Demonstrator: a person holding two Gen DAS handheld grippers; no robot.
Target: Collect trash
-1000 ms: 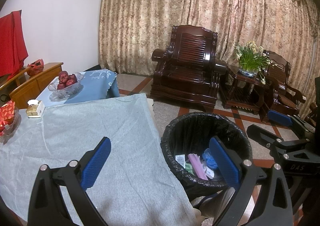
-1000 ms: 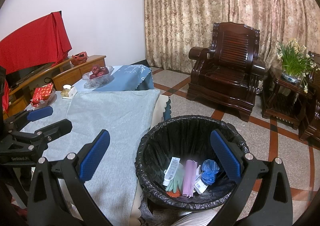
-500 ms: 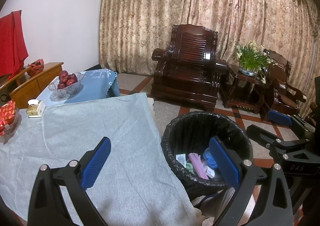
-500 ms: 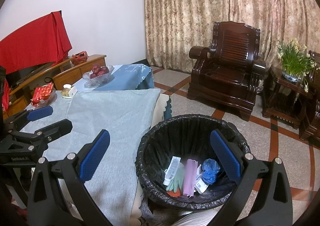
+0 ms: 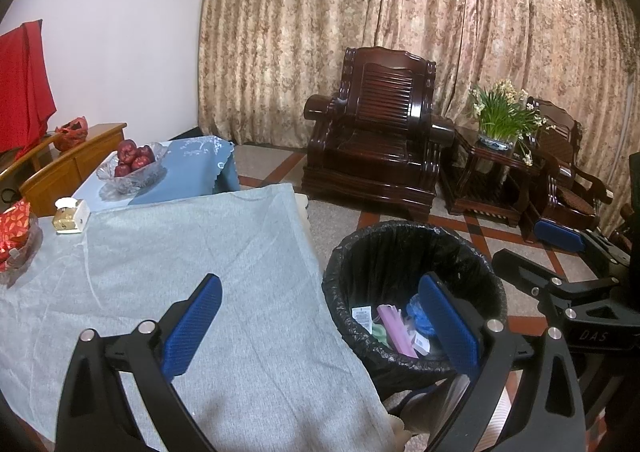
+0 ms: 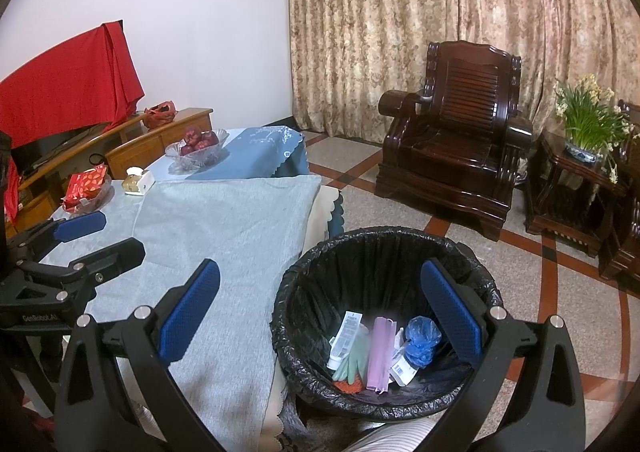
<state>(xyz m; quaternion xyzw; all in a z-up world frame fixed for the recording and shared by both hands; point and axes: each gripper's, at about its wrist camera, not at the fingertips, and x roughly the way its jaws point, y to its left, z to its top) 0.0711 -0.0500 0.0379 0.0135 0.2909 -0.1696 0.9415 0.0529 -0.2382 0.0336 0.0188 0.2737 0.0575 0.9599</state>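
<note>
Bench [image 6: 224,236]: grey cloth lies bare across its near part; its right edge runs just beside the bin.
Bin [image 6: 384,248]: black-lined, standing on the floor right of the bench, mouth open; tiled floor lies open beyond its far rim.
Trash [image 6: 382,348]: a pink strip, green glove, white tube and blue bag lie at the bin's bottom.
Left hand-held gripper [image 5: 320,326]: spread wide, nothing between the pads, over the bench's right edge.
Right hand-held gripper [image 6: 320,318]: spread wide, empty, above the bin's near rim.

Home living room, armchair [image 5: 380,139], curtains [image 5: 400,11]
</note>
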